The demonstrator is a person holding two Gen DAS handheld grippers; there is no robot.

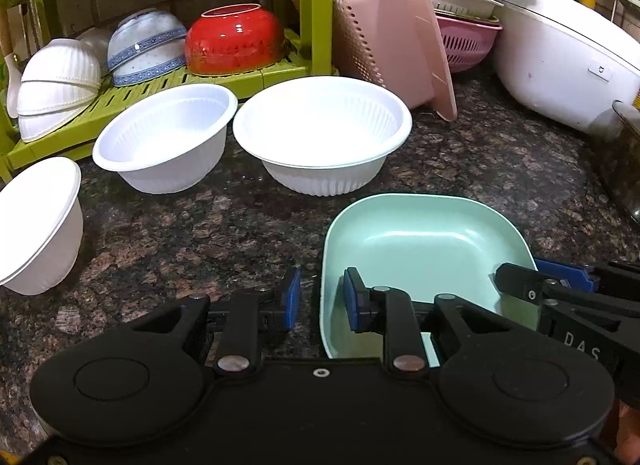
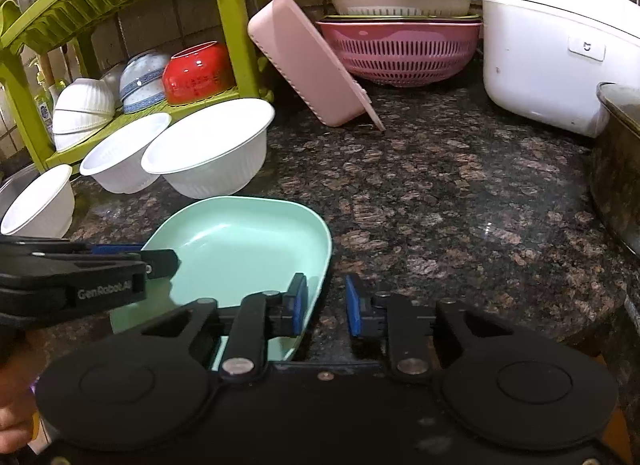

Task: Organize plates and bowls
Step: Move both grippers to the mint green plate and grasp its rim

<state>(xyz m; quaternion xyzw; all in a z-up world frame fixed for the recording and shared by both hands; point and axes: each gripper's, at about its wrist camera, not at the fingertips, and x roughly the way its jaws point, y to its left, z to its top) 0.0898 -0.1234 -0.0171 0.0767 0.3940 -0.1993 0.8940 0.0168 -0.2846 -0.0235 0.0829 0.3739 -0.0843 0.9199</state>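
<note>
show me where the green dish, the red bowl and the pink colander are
green dish (image 1: 420, 241), left wrist view, on its inner floor
red bowl (image 1: 236, 45), left wrist view, on its outer side
pink colander (image 2: 400, 53), right wrist view, on its slotted wall

A dark speckled granite worktop (image 1: 460, 169) is seen across both views. Directly on it, three white bowls (image 1: 320, 133) are lined up at the left, with a mint-green dish (image 1: 420, 237) in front. A green rack (image 1: 172, 85), a tilted pink basket (image 2: 304, 61), stacked colanders (image 2: 400, 49) and a white cooker (image 2: 552, 57) are set along the back.
</note>
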